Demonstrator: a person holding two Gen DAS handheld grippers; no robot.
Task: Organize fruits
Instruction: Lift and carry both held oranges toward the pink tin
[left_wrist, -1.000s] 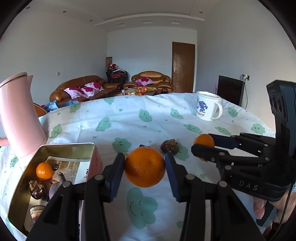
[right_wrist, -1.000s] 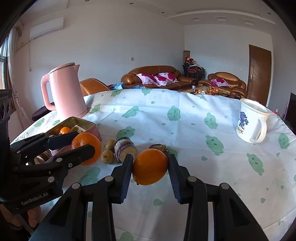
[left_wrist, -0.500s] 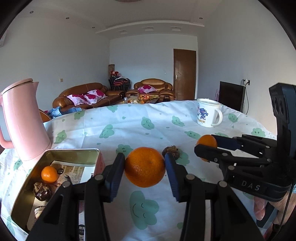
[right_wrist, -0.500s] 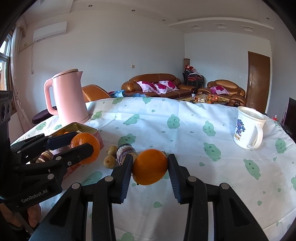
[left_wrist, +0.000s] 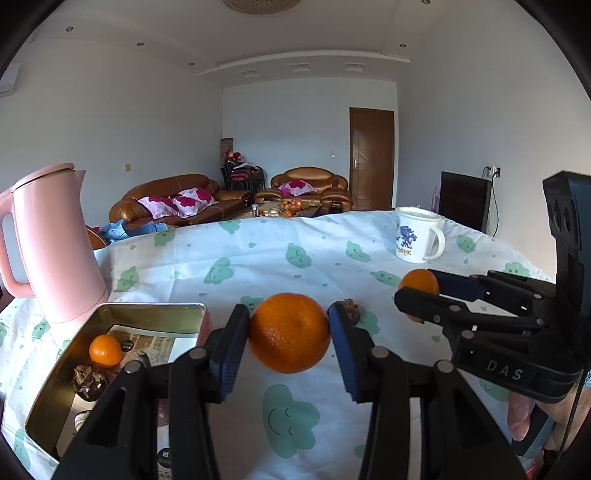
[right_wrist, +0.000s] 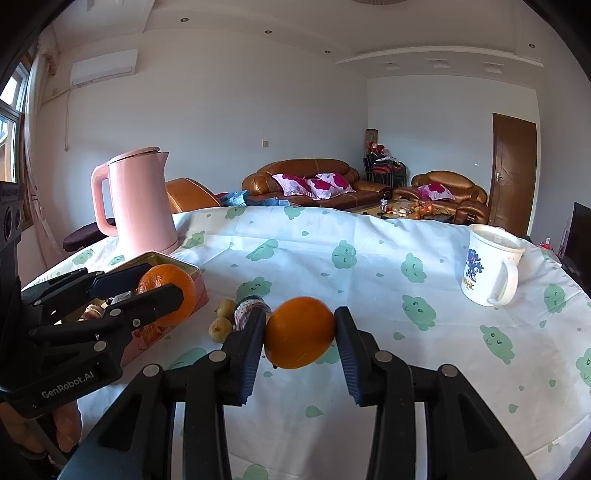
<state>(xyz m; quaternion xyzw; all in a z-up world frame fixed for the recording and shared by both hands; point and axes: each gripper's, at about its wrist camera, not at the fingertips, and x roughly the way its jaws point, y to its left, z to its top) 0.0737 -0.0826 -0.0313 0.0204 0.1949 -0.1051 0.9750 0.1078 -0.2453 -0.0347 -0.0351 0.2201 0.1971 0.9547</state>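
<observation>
Holding one orange (left_wrist: 289, 332) pinched in the left jaws and another orange (right_wrist: 300, 333) in the right jaws above the worktop, I should lower each slowly into the tin (left_wrist: 149, 307) at nine o'clock.

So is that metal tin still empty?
No, the tin already holds a small orange and some dark fruit.
</observation>
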